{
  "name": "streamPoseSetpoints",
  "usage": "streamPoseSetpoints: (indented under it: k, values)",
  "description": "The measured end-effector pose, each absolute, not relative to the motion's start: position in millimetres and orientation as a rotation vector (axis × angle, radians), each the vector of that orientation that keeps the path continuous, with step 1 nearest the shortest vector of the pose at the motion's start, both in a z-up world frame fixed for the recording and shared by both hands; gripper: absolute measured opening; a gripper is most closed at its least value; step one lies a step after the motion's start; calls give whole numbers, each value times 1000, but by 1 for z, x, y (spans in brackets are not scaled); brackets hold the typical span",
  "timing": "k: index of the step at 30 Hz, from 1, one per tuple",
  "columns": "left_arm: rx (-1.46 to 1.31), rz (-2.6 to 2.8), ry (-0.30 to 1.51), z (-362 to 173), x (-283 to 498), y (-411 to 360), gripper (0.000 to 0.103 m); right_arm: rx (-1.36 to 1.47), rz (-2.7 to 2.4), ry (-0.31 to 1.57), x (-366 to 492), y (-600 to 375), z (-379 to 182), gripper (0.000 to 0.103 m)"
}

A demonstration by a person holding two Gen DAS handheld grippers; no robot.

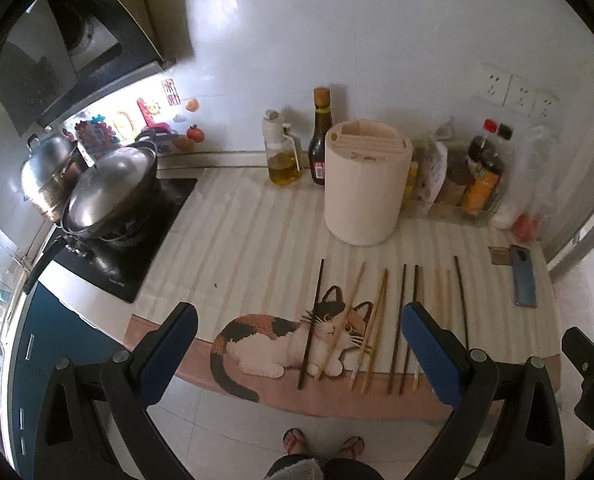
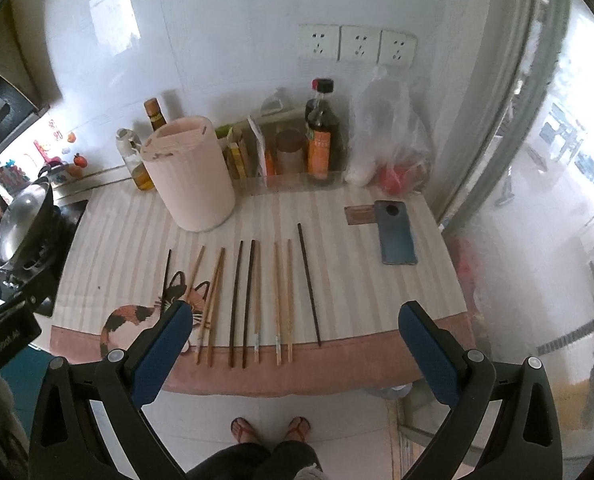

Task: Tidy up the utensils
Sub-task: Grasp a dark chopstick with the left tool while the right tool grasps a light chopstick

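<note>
I see the chopsticks [image 2: 253, 300] laid in a loose row on the mat [image 2: 337, 216], running from mid-mat down to its pink front edge, their near tips just short of that edge. One dark stick [image 2: 309, 284] lies apart at the right end of the row; another dark one [image 1: 311, 324] lies at the left end across the cat print [image 1: 281, 336]. The holder [image 1: 363, 184] stands upright behind the row, toward the back of the mat, with bare striped mat between it and the far tips. A phone [image 2: 395, 232] lies flat near the mat's right edge, well apart from the sticks. To the left, past the mat's left edge, a wok [image 1: 109, 196] sits on the black hob. Bottles [image 2: 323, 136] and bags crowd the back edge against the wall. My left gripper [image 1: 297, 328] hangs above the front edge over the cat, jaws wide apart and empty. My right gripper [image 2: 297, 324] hangs over the front edge too, above the middle and right sticks, jaws also spread wide with nothing between them. Both point toward the wall, tilted downward.
</note>
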State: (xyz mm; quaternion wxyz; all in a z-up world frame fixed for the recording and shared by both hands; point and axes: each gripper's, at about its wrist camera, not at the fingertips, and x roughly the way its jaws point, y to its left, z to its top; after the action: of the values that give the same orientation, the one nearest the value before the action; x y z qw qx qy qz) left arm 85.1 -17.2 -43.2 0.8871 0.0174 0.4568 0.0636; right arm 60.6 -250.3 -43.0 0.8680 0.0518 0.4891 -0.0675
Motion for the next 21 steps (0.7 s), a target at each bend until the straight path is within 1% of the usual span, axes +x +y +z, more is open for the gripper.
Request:
streamPoseSetpoints:
  k: [1, 2, 3, 5, 6, 8, 9, 12, 14, 16, 17, 19, 20, 21]
  values:
    - [39, 141, 954, -50, 91, -18, 103, 105, -136, 1030, 68, -252, -51, 102]
    - [47, 152, 963, -58, 98, -19, 103, 102, -133, 1034, 74, -252, -59, 97]
    - [54, 159, 978, -68, 106, -19, 103, 97, -130, 1039, 80, -252, -67, 94]
    - [62, 170, 1010, -85, 121, -18, 103, 94, -119, 1071, 97, -252, -88, 83]
    - [65, 172, 1032, -96, 131, -16, 103, 103, -101, 1088, 105, -253, -98, 81]
    - [73, 172, 1080, -117, 148, -11, 103, 116, -82, 1133, 121, -252, -121, 73]
    - [73, 170, 1109, -130, 158, -6, 103, 127, -69, 1151, 128, -251, -132, 71]
    - [68, 155, 1199, -168, 184, 10, 103, 165, -49, 1205, 152, -250, -167, 61]
    - [44, 119, 1269, -195, 199, 21, 103, 192, -42, 1243, 165, -247, -189, 49]
    - [39, 87, 1321, -215, 208, 26, 103, 221, -41, 1282, 176, -243, -210, 43]
    - [40, 70, 1357, -230, 214, 29, 102, 240, -48, 1305, 182, -241, -221, 41]
    - [37, 34, 1394, -247, 222, 30, 101, 263, -52, 1340, 194, -236, -239, 41]
    - [41, 14, 1410, -256, 226, 30, 94, 268, -59, 1358, 199, -233, -247, 41]
    - [49, -13, 1428, -265, 229, 28, 91, 272, -65, 1370, 203, -230, -254, 41]
